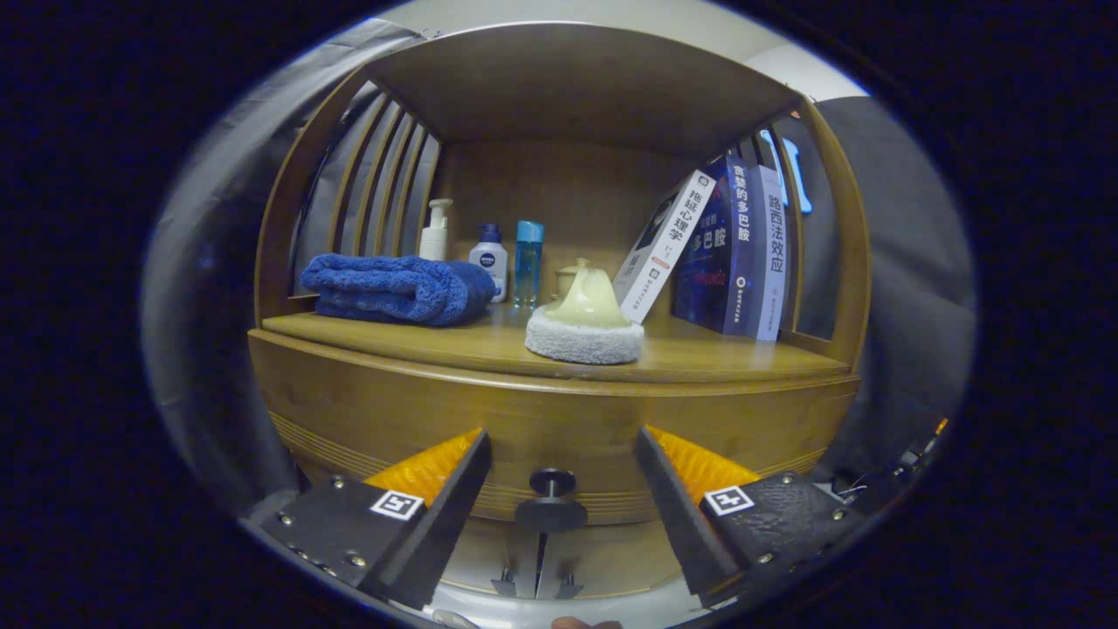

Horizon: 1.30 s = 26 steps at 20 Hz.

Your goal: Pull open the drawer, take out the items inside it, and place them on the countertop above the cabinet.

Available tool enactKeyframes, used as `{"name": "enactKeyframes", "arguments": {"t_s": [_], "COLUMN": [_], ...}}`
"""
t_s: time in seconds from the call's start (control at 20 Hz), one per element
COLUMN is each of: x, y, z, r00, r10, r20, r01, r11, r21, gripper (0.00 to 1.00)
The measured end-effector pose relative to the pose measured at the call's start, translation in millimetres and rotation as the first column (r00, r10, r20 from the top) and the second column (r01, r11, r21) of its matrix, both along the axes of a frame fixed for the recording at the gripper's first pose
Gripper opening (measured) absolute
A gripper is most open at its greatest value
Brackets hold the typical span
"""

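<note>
While drawer (541,428) sits flush, shut, gripper (559,489) gapes wide, knob (551,502) between fingers, neither touching — lined up for pull. Brush (585,328) near countertop (742,354) front edge; whether from drawer, unclear.

Light was dim and warm, falling from above and in front — the shelf (489,345) top carried a soft sheen near its front edge, while the back corners sat in shadow. The fisheye bowed the cabinet (559,419) hard toward the rim. The gripper (559,476), its fingers spread wide apart either side of the knob (551,500), looked slightly soft; the books (734,249) stayed sharp.
</note>
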State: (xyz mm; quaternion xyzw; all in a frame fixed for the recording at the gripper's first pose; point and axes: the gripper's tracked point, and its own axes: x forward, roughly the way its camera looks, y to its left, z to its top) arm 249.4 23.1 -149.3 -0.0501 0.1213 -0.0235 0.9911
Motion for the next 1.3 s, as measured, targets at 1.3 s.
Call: {"name": "enactKeyframes", "arguments": {"t_s": [1.3], "x": [-62], "y": [-2], "z": [80], "r00": [0.985], "r10": [0.089], "r20": [0.15], "r01": [-0.092], "r11": [0.996], "r21": [0.014], "gripper": [1.0]}}
